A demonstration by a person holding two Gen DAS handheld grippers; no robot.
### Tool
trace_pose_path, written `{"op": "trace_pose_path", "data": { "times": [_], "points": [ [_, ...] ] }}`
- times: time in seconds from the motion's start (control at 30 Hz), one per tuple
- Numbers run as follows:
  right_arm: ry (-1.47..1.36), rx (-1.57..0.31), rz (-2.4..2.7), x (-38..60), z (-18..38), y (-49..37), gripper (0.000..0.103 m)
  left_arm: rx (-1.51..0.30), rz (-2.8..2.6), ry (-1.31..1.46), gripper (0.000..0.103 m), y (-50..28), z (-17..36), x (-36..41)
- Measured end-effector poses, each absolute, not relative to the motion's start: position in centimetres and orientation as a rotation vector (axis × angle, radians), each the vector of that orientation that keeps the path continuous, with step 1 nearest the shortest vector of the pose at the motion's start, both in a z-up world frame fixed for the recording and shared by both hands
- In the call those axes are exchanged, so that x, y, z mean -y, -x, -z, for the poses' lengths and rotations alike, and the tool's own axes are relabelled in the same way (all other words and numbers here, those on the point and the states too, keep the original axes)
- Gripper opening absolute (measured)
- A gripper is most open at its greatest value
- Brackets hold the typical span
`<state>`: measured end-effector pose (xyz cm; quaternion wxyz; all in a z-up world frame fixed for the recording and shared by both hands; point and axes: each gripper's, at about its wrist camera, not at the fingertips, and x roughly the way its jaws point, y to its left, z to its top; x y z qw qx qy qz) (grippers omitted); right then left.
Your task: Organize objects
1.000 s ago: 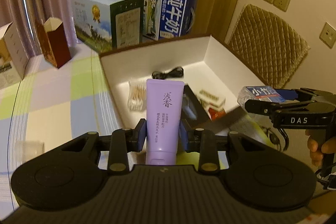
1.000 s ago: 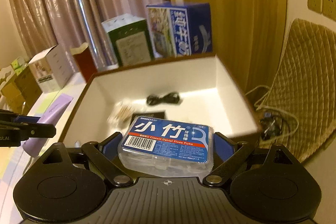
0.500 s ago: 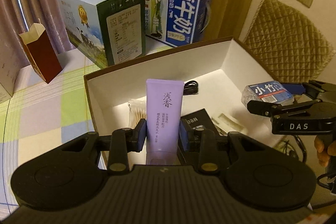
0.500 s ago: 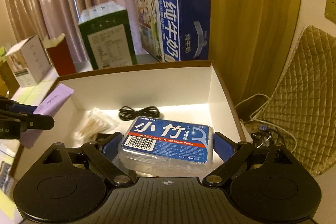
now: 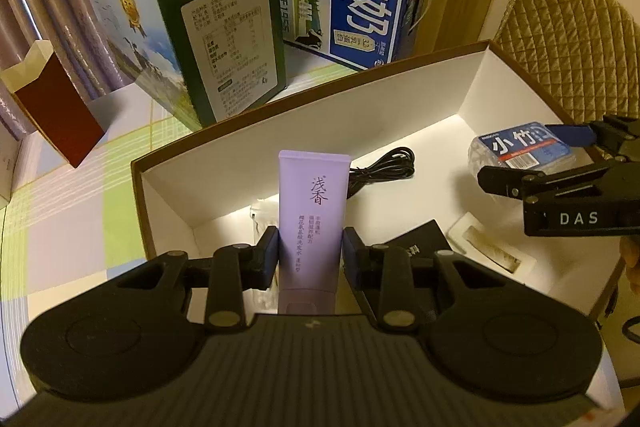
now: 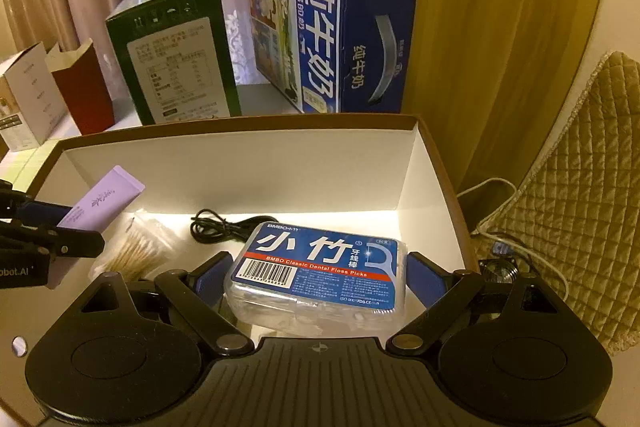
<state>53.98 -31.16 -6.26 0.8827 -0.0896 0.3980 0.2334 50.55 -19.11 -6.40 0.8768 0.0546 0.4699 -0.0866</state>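
My left fingers (image 5: 310, 257) gripped the tube (image 5: 312, 211), my right (image 6: 320, 277) clamped the floss (image 6: 320, 271), both over the box (image 6: 240, 133) for dropping in.

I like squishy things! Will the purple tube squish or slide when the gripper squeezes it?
The purple tube looks like soft plastic, so it probably dents a little. It stands straight between the left gripper fingers, so it seems firm enough. Its smooth skin might slip if the hold loosens.
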Motion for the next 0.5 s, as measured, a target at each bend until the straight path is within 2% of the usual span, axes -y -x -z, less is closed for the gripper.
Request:
{"op": "trace_pose_path", "data": {
  "times": [0.5],
  "points": [
    [0.140, -0.772, -0.493, 31.1, 6.1, -54.6, 0.091, -0.996, 0.199, -0.118, 0.029, -52.1, 7.3, 19.8]
  ]
}}
